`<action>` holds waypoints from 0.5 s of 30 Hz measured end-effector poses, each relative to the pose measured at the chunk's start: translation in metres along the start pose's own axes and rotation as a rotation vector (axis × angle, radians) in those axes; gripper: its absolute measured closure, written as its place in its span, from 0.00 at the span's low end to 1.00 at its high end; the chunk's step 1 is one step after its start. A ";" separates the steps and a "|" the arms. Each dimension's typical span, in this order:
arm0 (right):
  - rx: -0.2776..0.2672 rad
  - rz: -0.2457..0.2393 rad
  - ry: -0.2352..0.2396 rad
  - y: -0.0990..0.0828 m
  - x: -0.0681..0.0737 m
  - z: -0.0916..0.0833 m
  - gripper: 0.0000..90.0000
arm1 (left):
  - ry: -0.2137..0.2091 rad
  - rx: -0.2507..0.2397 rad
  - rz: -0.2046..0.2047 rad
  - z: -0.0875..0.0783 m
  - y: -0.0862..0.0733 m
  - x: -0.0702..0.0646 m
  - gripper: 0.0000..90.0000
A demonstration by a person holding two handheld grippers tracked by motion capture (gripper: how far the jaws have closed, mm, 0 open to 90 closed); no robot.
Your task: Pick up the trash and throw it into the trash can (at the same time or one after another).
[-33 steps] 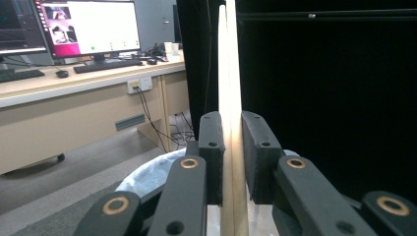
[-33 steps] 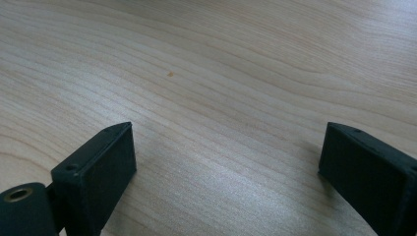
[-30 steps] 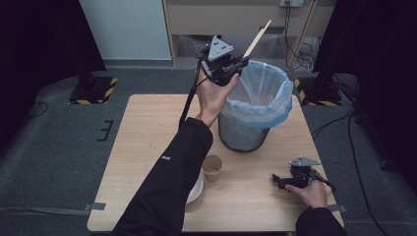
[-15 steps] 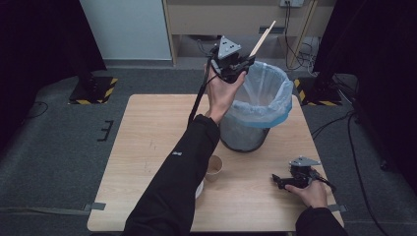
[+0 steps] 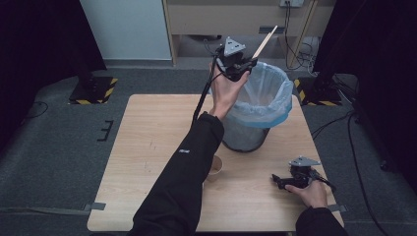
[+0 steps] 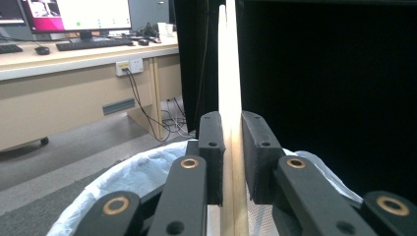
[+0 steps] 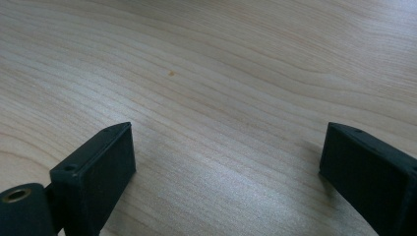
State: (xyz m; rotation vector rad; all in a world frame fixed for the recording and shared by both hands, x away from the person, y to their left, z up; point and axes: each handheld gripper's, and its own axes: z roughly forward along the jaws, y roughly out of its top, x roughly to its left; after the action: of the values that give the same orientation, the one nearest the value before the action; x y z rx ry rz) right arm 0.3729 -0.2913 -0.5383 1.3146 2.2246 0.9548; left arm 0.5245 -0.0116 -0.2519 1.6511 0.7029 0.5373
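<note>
The thin pale wooden stick point(image 6: 229, 98) looks smooth and matt. Just below it, the dark mesh bin's blue plastic liner point(image 5: 265, 96) is crinkled and faintly glossy. Beneath the bin, the light wood-grain table point(image 7: 221, 73) is satiny.

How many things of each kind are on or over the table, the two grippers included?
Grippers: 2, the left gripper and the right gripper
Wooden sticks: 1, the wooden stick held over the bin
Bins: 1, the waste bin with a blue liner
Paper cups: 1, the paper cup
Total: 5
</note>
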 end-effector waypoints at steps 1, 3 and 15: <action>-0.001 -0.002 0.000 0.000 0.000 0.000 0.07 | -0.003 0.012 0.004 0.002 -0.001 -0.001 0.88; 0.000 -0.001 0.001 0.000 0.000 0.000 0.07 | -0.006 0.019 0.002 0.004 -0.002 -0.001 0.88; 0.000 -0.006 0.003 0.000 0.000 0.000 0.07 | -0.033 0.059 -0.011 0.006 -0.005 0.000 0.75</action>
State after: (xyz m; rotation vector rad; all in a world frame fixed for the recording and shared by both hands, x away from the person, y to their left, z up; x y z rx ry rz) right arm 0.3733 -0.2915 -0.5383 1.3069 2.2296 0.9552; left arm 0.5285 -0.0151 -0.2582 1.7061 0.7094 0.4849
